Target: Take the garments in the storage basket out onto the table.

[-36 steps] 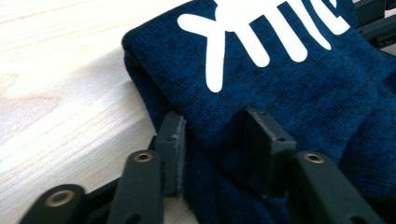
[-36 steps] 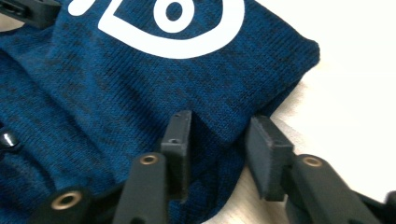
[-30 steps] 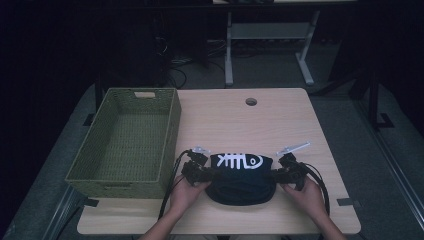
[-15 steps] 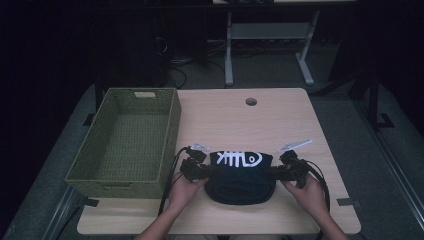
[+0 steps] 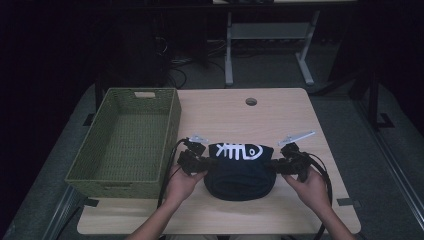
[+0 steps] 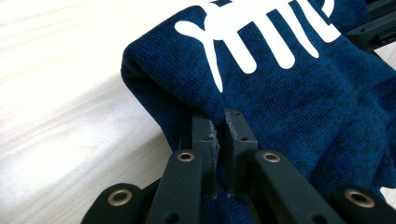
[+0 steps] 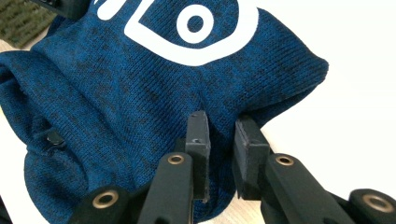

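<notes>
A folded dark blue knit garment with a white fish-skeleton print lies at the front middle of the wooden table. My left gripper pinches its left edge. In the left gripper view the jaws stand almost together with the blue knit caught between the pads. My right gripper grips the garment's right edge. In the right gripper view a fold of the knit bunches between the two pads. A hand holds each gripper from the near side.
A green woven basket stands on the table's left side, close to my left gripper. A round cable hole sits near the table's far edge. Desk legs and cables stand on the dark floor behind.
Both grippers have risen a little, drawing the garment's two side edges up with them. The basket has not moved.
</notes>
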### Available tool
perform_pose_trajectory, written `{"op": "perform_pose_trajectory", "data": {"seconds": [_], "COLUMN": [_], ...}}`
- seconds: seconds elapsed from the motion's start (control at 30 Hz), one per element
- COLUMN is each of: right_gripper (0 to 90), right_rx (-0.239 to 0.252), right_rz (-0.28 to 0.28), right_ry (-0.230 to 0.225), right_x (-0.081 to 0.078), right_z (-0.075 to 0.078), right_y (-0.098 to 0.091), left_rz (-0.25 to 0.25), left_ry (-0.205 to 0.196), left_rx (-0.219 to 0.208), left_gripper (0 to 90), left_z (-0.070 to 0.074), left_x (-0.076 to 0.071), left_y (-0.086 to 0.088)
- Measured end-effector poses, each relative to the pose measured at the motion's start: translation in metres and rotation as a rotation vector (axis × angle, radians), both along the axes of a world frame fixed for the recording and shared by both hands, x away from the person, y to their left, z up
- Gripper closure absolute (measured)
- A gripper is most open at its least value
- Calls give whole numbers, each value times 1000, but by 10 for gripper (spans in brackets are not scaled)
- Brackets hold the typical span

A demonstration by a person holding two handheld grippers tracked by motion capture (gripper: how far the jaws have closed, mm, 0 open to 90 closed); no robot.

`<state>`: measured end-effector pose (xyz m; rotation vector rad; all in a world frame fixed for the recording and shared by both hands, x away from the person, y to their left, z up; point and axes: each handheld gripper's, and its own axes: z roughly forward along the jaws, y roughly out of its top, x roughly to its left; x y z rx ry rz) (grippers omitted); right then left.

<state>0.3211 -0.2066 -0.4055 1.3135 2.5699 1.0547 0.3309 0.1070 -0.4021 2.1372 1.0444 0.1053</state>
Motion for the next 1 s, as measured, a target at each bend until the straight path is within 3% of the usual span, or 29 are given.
{"op": "perform_pose_trajectory", "data": {"seconds": [0.57, 1.0], "right_gripper": [778, 778], "right_rx": [12, 23], "right_rz": [17, 49], "right_ry": [-46, -64], "right_x": [11, 22], "right_z": [41, 71], "right_y": [17, 39], "left_rz": [10, 30], "left_ry": [-59, -76], "left_rx": [25, 12], "left_gripper": [849, 849], "left_z": [49, 74], "left_x": [6, 9], "left_y": [18, 42]}}
